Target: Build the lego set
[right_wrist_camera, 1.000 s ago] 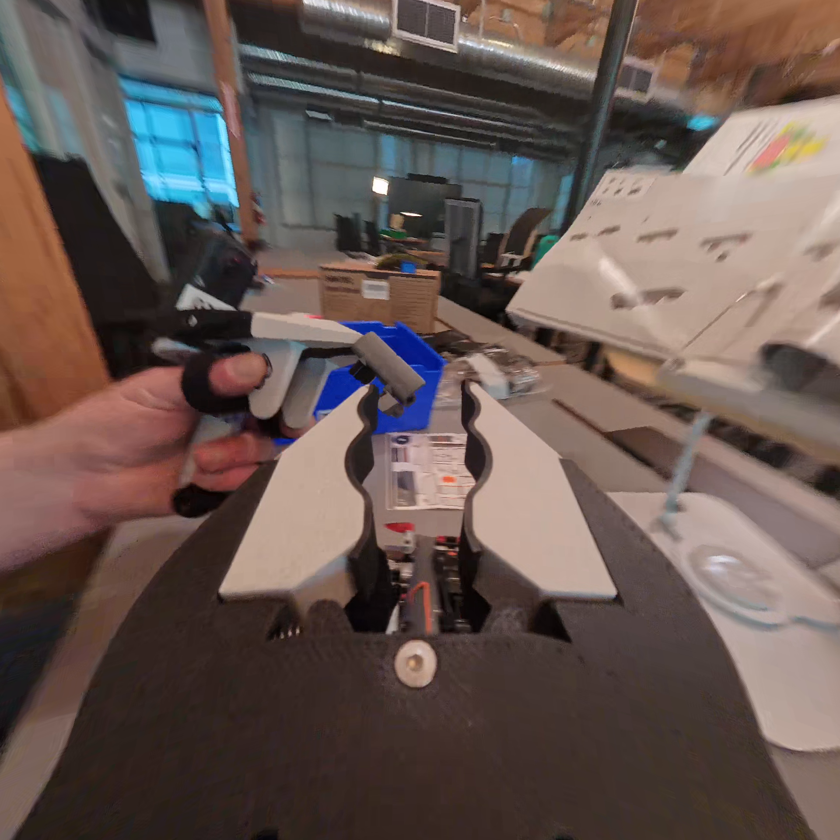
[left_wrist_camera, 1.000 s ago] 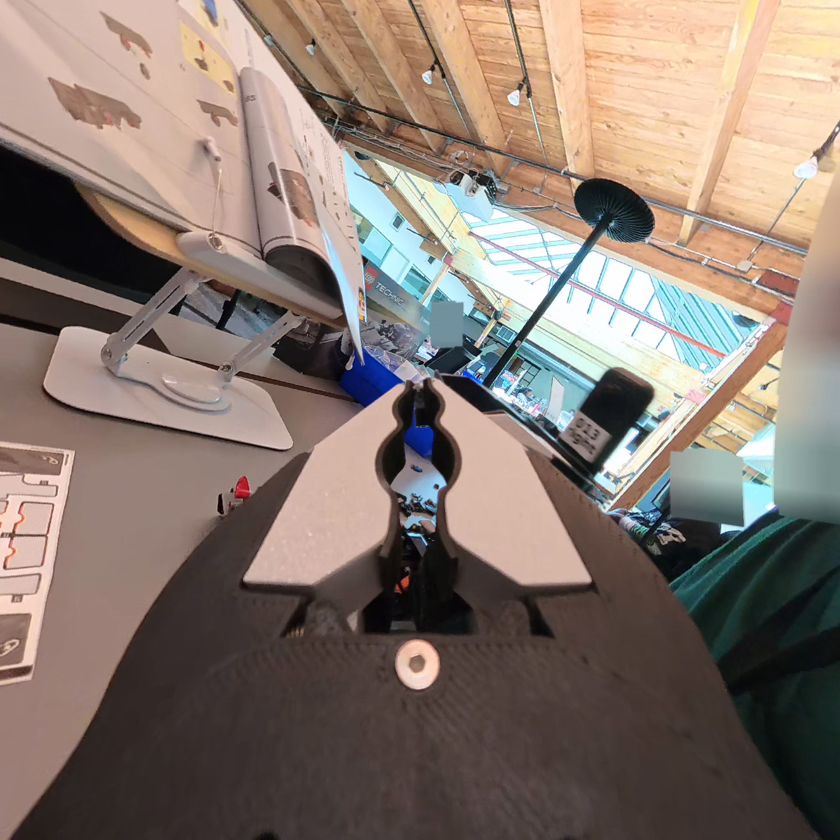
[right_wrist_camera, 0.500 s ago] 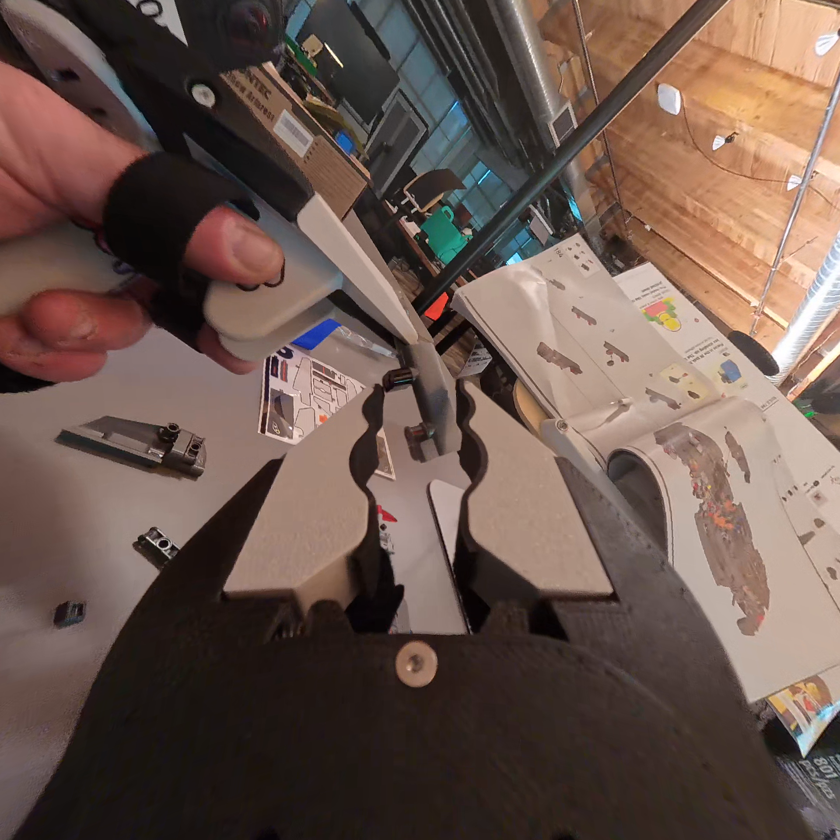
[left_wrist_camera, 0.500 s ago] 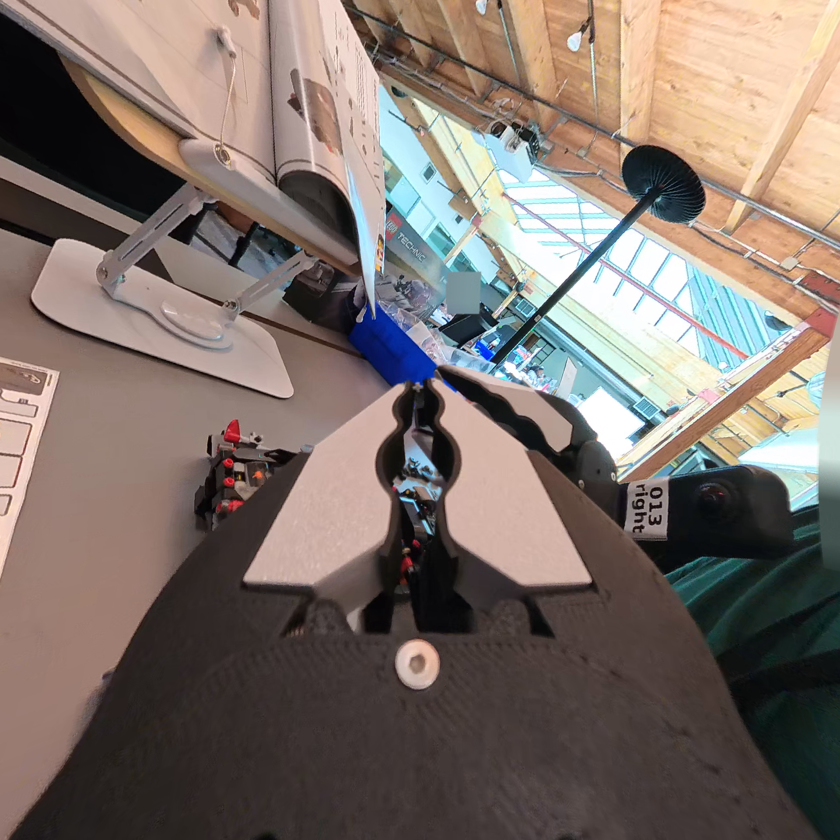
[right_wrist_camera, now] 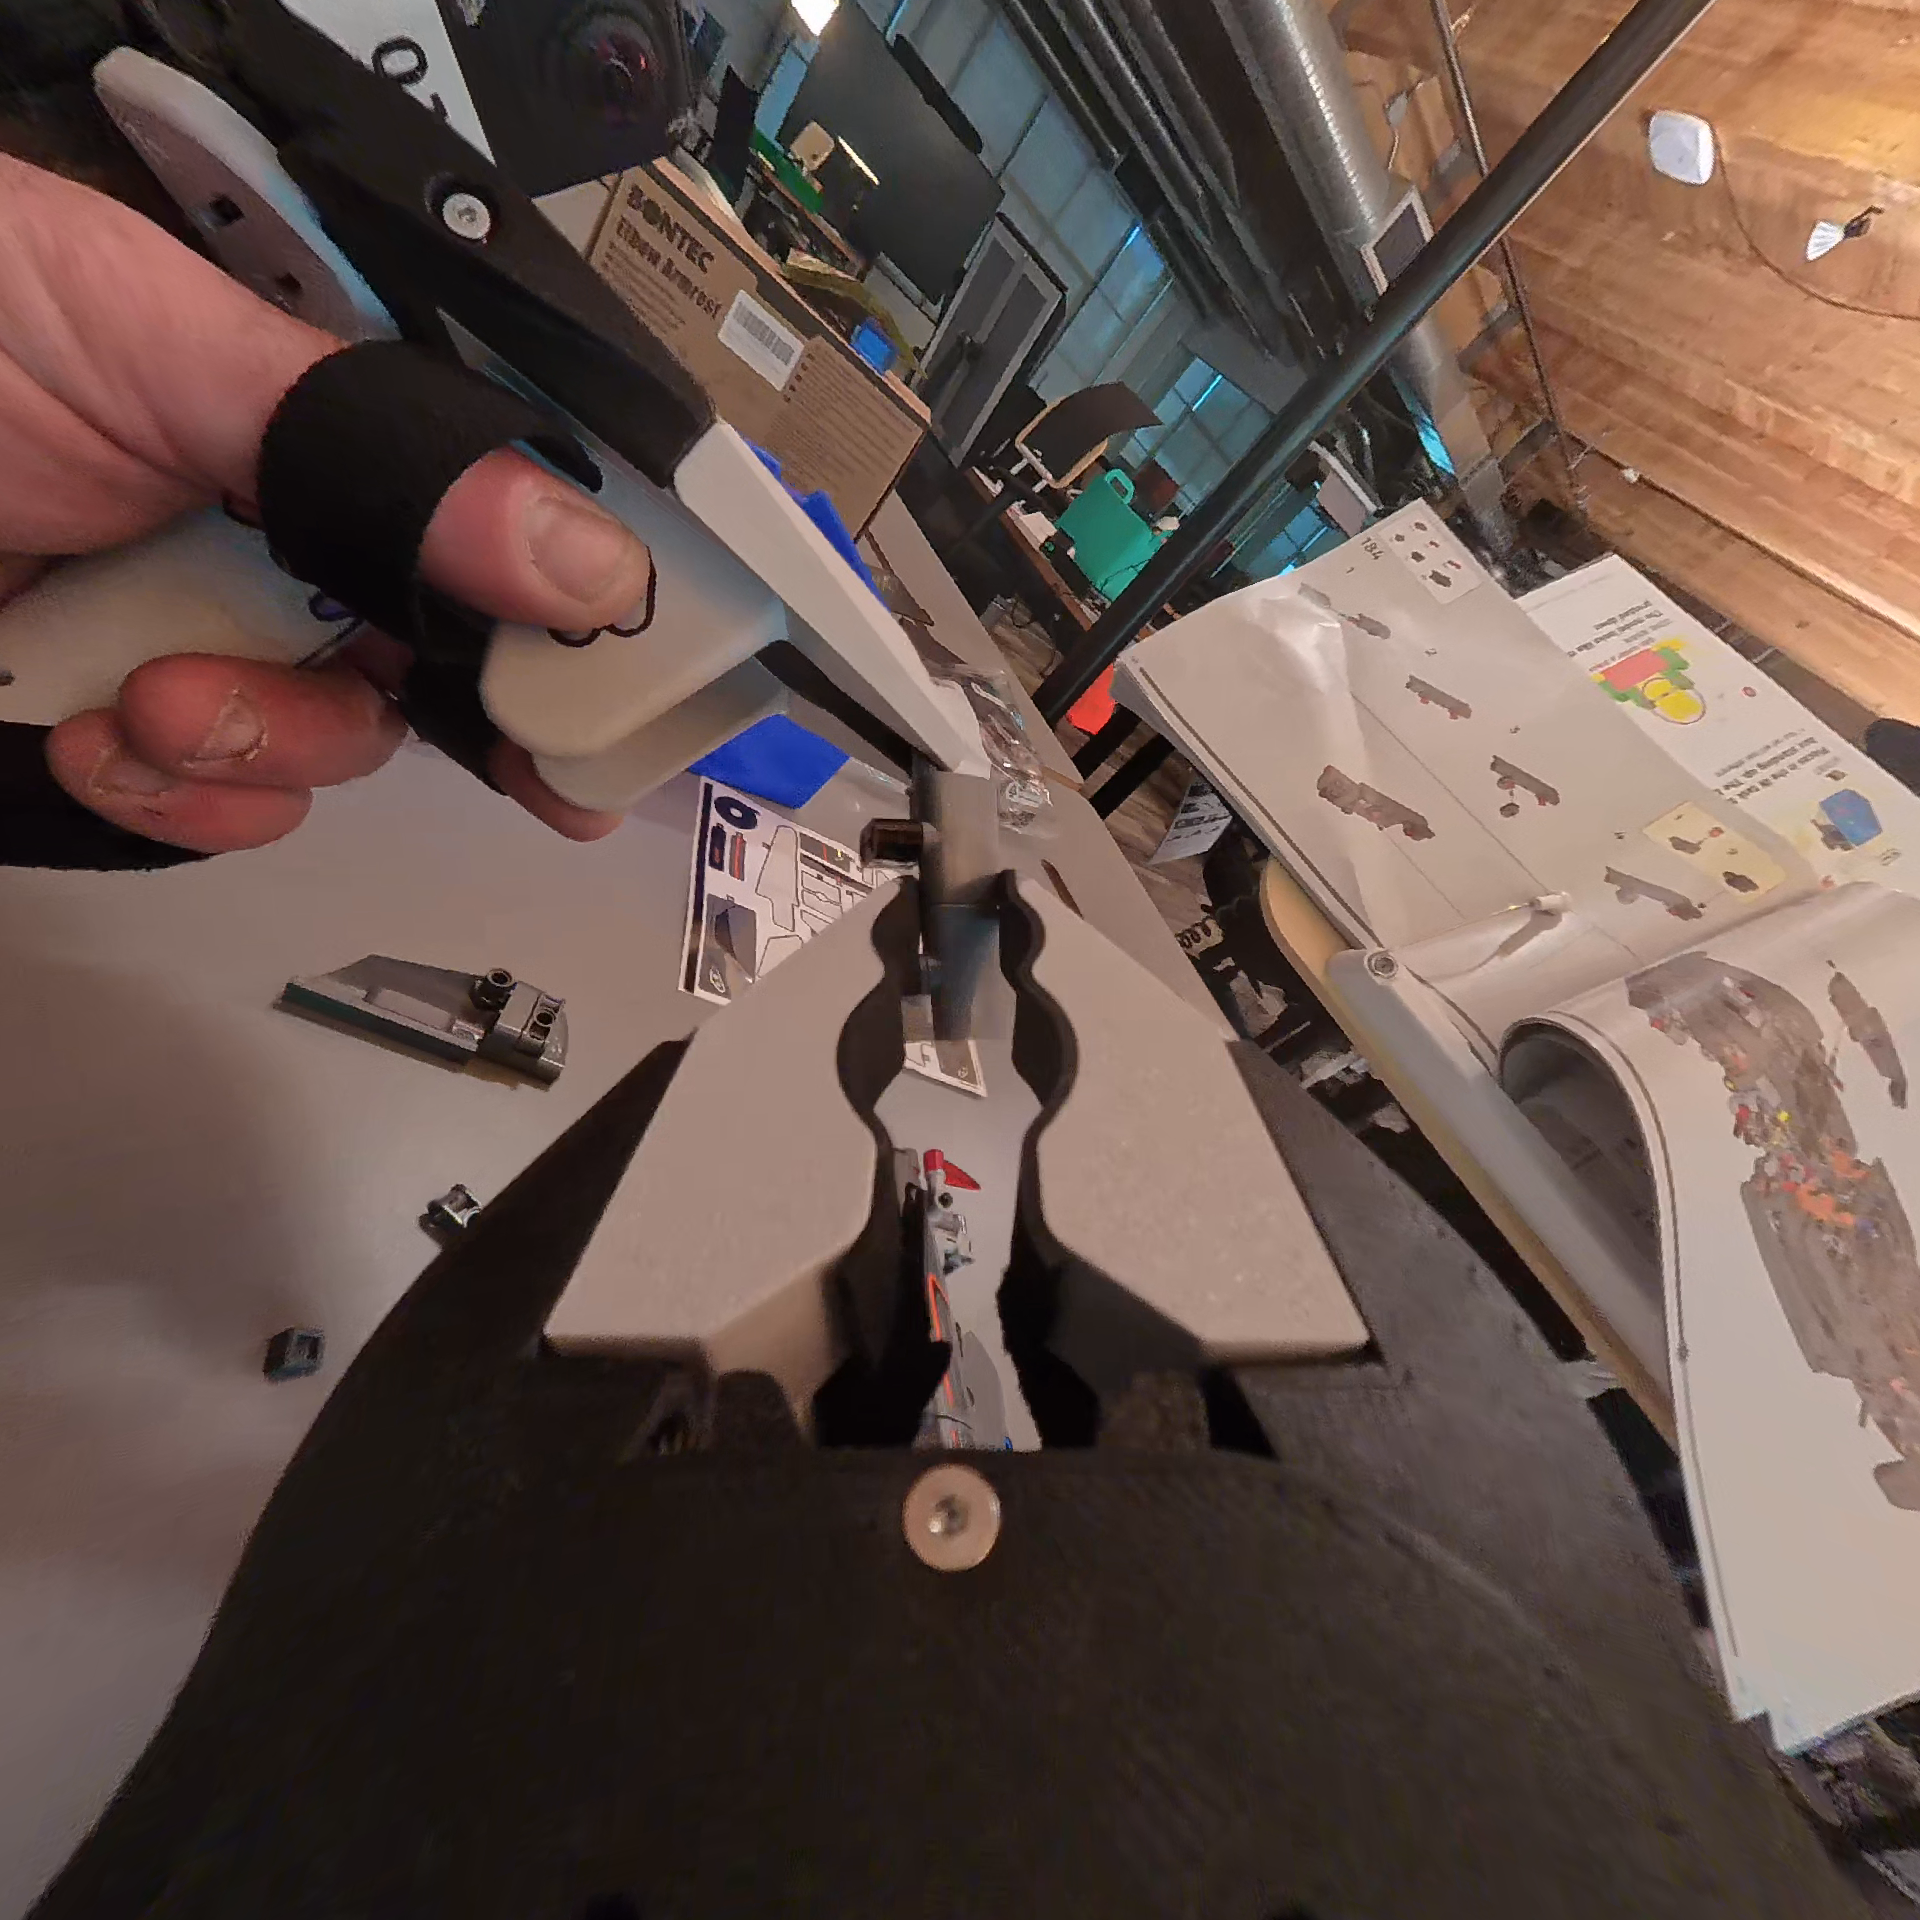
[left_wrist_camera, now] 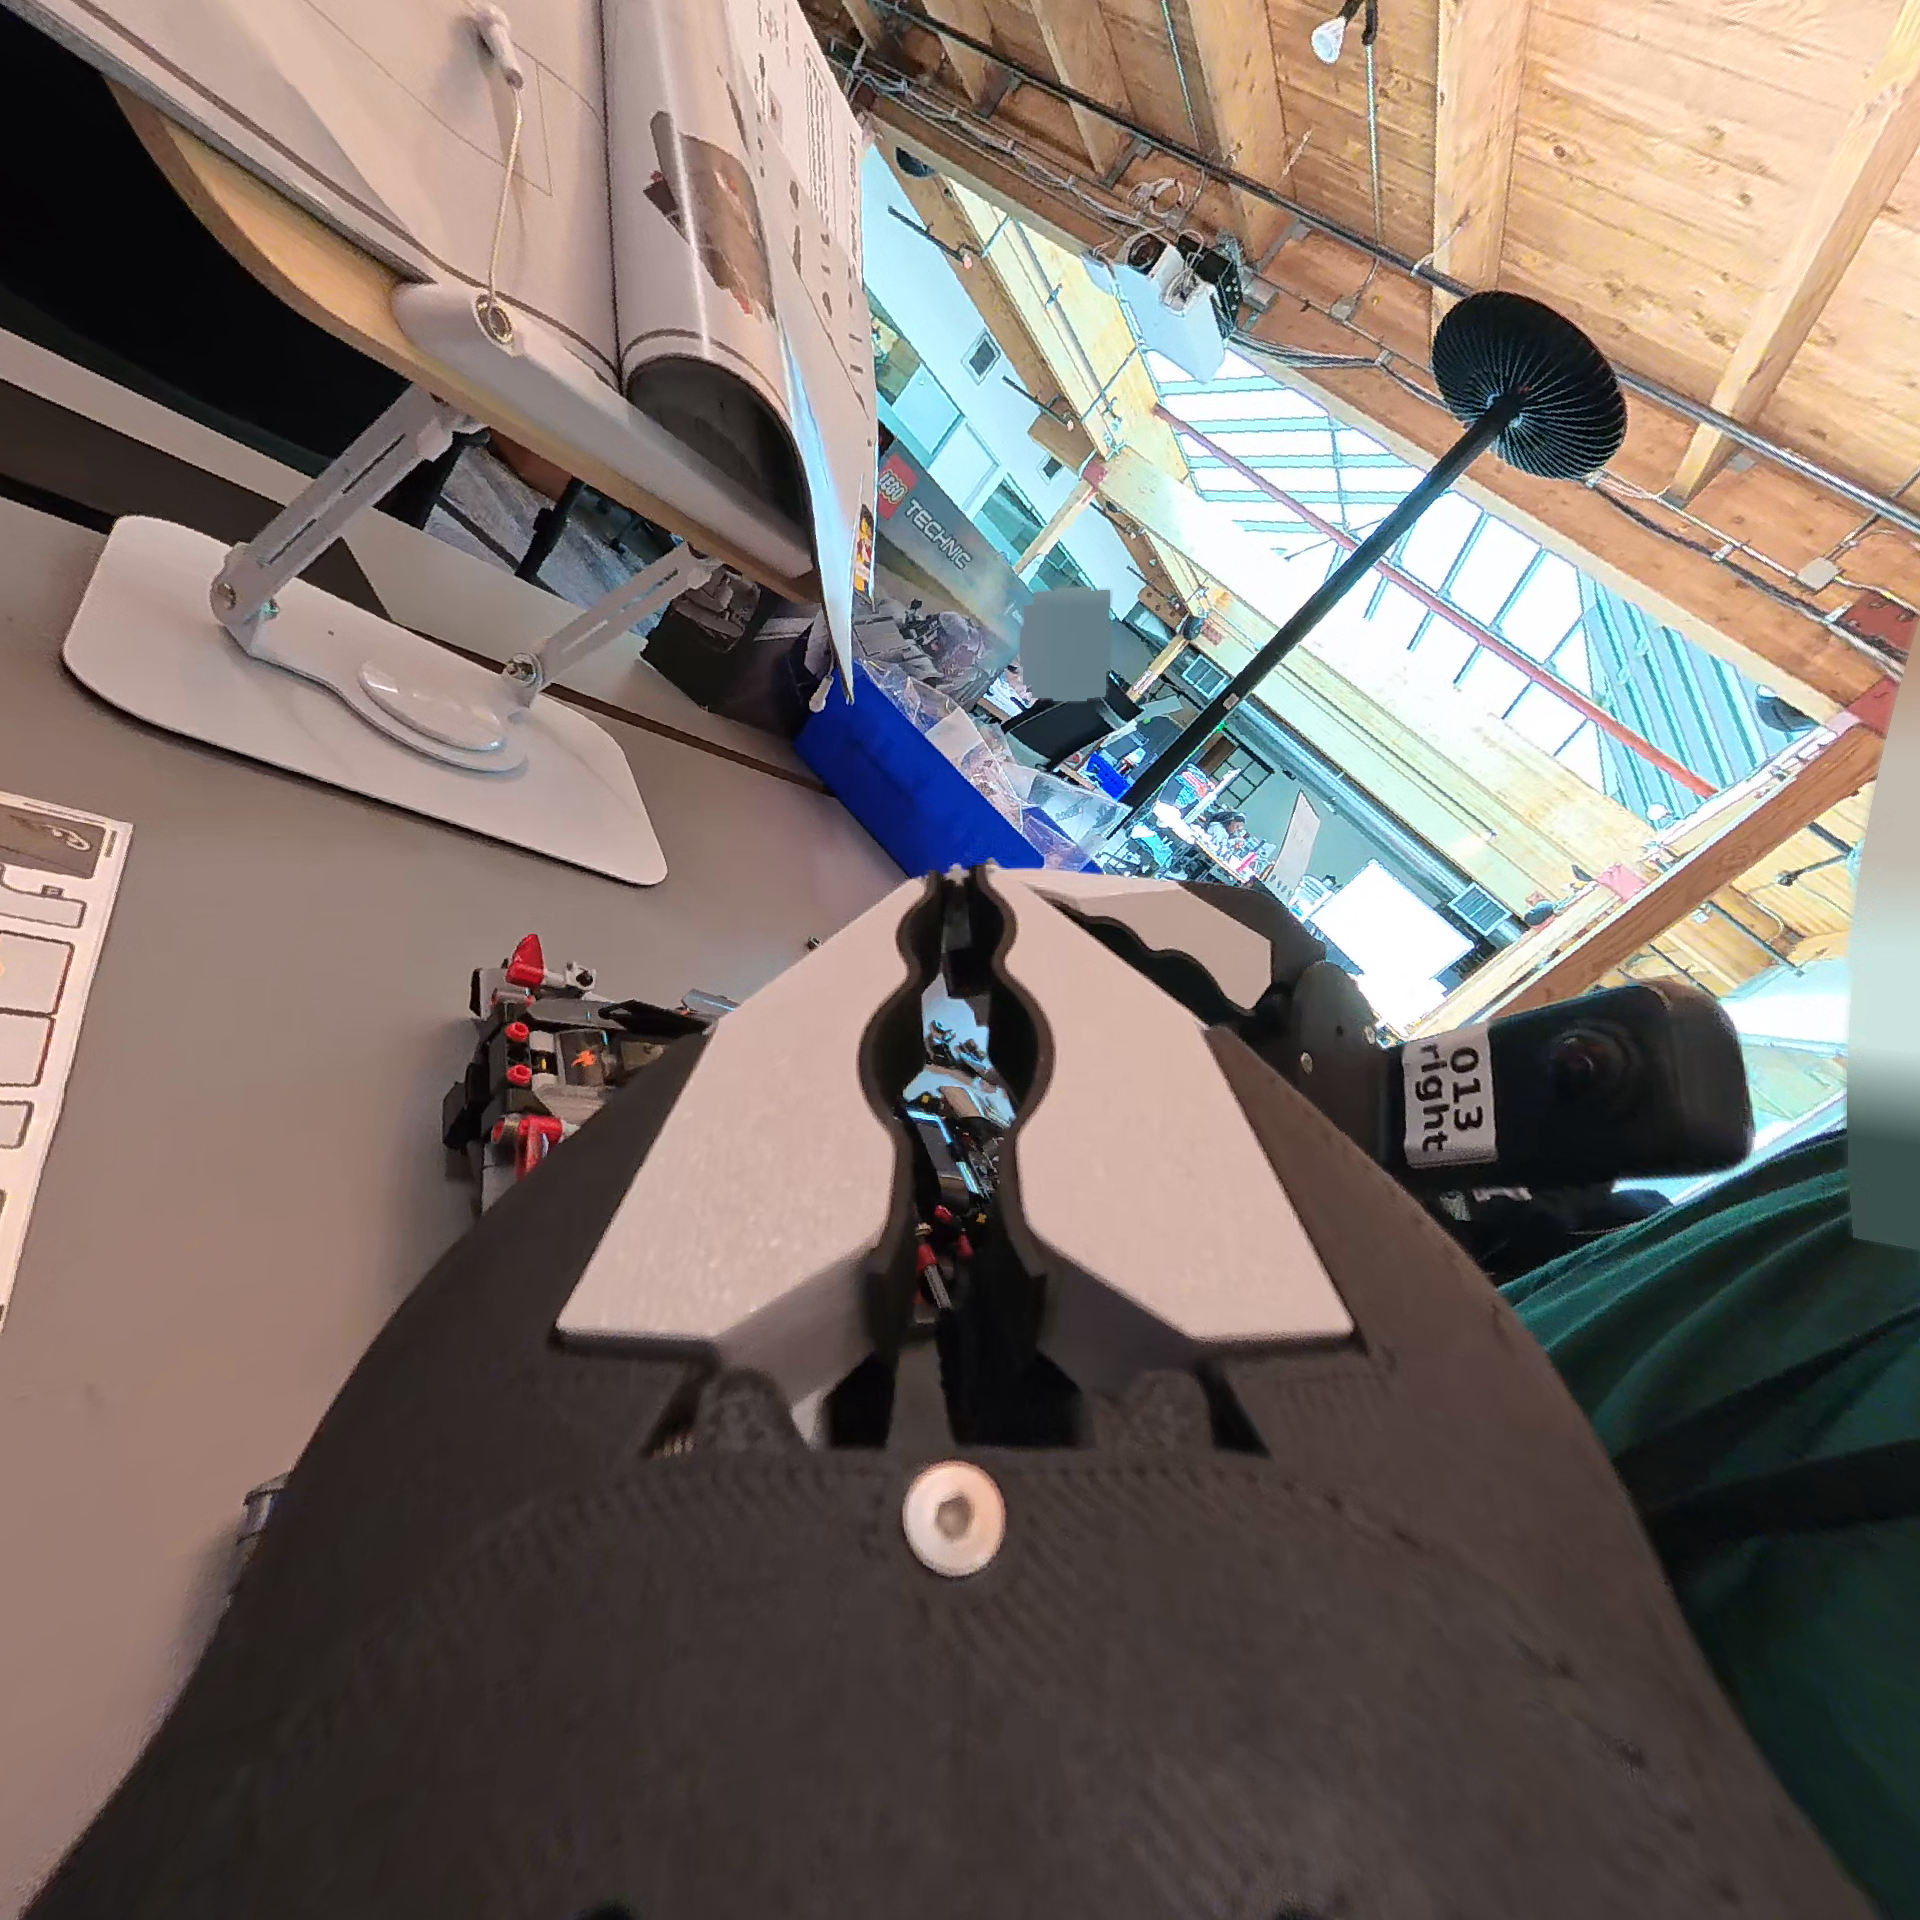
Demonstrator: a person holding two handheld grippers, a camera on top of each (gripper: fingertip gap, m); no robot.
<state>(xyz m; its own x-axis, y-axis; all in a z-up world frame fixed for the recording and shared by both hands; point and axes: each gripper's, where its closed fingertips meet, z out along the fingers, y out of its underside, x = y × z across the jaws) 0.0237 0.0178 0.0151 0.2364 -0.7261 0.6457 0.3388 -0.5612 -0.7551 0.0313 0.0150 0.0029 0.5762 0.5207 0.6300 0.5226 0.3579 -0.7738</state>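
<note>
The right gripper [right_wrist_camera: 956, 894] has closed onto the grey piece [right_wrist_camera: 961, 862] the left gripper's [left_wrist_camera: 961, 883] jaws grip, clear only in right wrist view.

We've got a grey lego beam [right_wrist_camera: 961, 883] with black pins held up off the table. The half-built grey model [left_wrist_camera: 551, 1060], red bits on it, lies on the table, a grey panel piece [right_wrist_camera: 426, 1008] well apart.

Timber ceiling [left_wrist_camera: 1621, 156], bright skylights [left_wrist_camera: 1278, 416]
</note>
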